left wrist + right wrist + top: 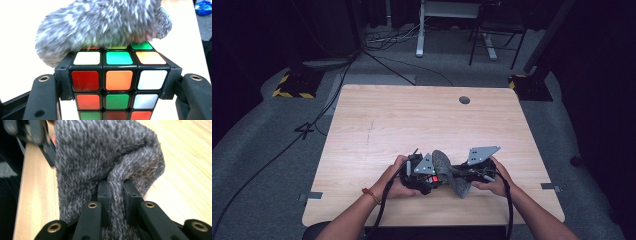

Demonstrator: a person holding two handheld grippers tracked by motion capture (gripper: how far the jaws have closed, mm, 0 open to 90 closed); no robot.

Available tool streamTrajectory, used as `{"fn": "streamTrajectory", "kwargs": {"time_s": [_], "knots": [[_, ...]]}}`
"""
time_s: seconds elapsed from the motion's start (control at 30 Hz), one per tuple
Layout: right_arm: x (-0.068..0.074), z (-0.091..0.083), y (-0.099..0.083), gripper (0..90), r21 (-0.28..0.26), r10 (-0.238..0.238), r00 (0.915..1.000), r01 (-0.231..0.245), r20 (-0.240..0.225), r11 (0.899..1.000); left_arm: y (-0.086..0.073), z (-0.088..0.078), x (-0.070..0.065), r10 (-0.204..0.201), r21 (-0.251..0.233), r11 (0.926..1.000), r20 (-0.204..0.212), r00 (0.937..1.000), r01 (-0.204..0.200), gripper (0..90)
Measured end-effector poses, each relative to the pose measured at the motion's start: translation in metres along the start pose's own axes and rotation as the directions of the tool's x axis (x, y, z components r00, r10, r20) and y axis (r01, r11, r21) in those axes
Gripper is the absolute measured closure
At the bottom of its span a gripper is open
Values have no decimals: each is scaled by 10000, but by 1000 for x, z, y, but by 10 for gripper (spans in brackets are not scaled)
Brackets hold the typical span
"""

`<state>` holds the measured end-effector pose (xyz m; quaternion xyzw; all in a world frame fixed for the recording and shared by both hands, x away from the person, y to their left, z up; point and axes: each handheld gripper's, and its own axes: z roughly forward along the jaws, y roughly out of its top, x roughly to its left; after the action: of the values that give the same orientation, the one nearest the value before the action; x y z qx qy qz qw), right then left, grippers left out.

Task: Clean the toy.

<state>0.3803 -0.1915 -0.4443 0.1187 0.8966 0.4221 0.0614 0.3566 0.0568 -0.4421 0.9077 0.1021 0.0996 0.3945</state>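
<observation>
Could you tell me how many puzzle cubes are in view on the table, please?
1: the puzzle cube sits clamped in the left claw, under the grey sock.

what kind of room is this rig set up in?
Probably a lab or recording studio, not a home. A lone wooden table stands on grey carpet with cables trailing across it, hazard-striped stand bases sit at its far corners, and dark surroundings close it in.

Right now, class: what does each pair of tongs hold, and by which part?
Left tongs clamp the cube by its two opposite sides. Right tongs pinch a fold of the grey sock.
</observation>
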Motion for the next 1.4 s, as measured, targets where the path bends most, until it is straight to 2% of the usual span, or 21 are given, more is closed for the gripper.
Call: {"fn": "streamTrajectory", "kwargs": {"time_s": [0.13, 0.2, 0.27, 0.3, 0.37, 0.43, 0.53, 0.6, 0.67, 0.73, 0.8, 0.9, 0.93, 1.0, 1.1, 1.27, 1.4], "knots": [[-3, 4, -4, 788, 252, 212, 9997, -208, -129, 9995, 2, -9, 2, -26, -406, 9992, -106, 9999, 22, 336], [-4, 4, -5, 788, -94, 423, 9977, -429, -530, 9990, 2, -10, 2, -75, -577, 9983, -16, 10000, 74, 336], [-2, 3, -3, 786, -349, 376, 9962, -404, -787, 9986, 2, -9, 1, -70, -642, 9979, 109, 9999, 76, 335], [-1, 3, -3, 786, -594, 363, 9937, -428, -1061, 9973, 1, -8, 1, -88, -715, 9974, 178, 9998, 100, 335], [1, 3, -2, 786, -585, 256, 9951, -313, -959, 9978, 1, -7, 2, -43, -665, 9978, 152, 9999, 53, 334], [1, 2, -3, 787, -763, 334, 9944, -411, -998, 9962, 0, -7, 2, -133, -593, 9981, 135, 9998, 141, 334], [1, -4, 0, 787, -901, 188, 9976, -248, -662, 9956, -1, -5, 2, -87, -376, 9993, -26, 10000, 86, 334], [2, -10, 3, 788, -1201, 216, 9986, -273, -483, 9924, -1, -1, 1, -62, -58, 10000, -76, 10000, 62, 334], [5, -16, 7, 788, -1670, 174, 9986, -256, -501, 9856, 1, 5, -2, 97, 211, 9997, -70, 9999, -96, 335], [14, -17, 16, 788, -1771, -278, 9991, 216, -329, 9840, 5, 12, -7, 369, 348, 9987, 114, 9993, -373, 335], [26, -11, 25, 786, -1613, -790, 9960, 715, -408, 9843, 8, 14, -10, 506, 331, 9981, 259, 9984, -515, 335], [35, -4, 29, 786, -1405, -1129, 9934, 1087, -222, 9841, 7, 13, -10, 458, 269, 9986, 214, 9987, -463, 335], [33, -4, 29, 786, -1391, -1110, 9937, 1079, -147, 9844, 6, 11, -9, 326, 206, 9992, 218, 9992, -331, 335], [28, -5, 28, 787, -1304, -946, 9951, 977, 302, 9866, 6, 8, -6, 266, 97, 9996, 150, 9995, -268, 335], [16, -7, 21, 788, -1191, -518, 9962, 598, 696, 9911, 5, 4, -5, 206, 8, 9998, 149, 9997, -206, 336], [5, -13, 7, 789, -874, -141, 9969, 209, 779, 9960, 6, -6, -2, 124, -352, 9993, -1, 9999, -124, 336], [7, -14, 8, 790, -908, -343, 9973, 401, 644, 9951, 4, -11, 4, 44, -426, 9991, -152, 9999, -50, 336]]}}
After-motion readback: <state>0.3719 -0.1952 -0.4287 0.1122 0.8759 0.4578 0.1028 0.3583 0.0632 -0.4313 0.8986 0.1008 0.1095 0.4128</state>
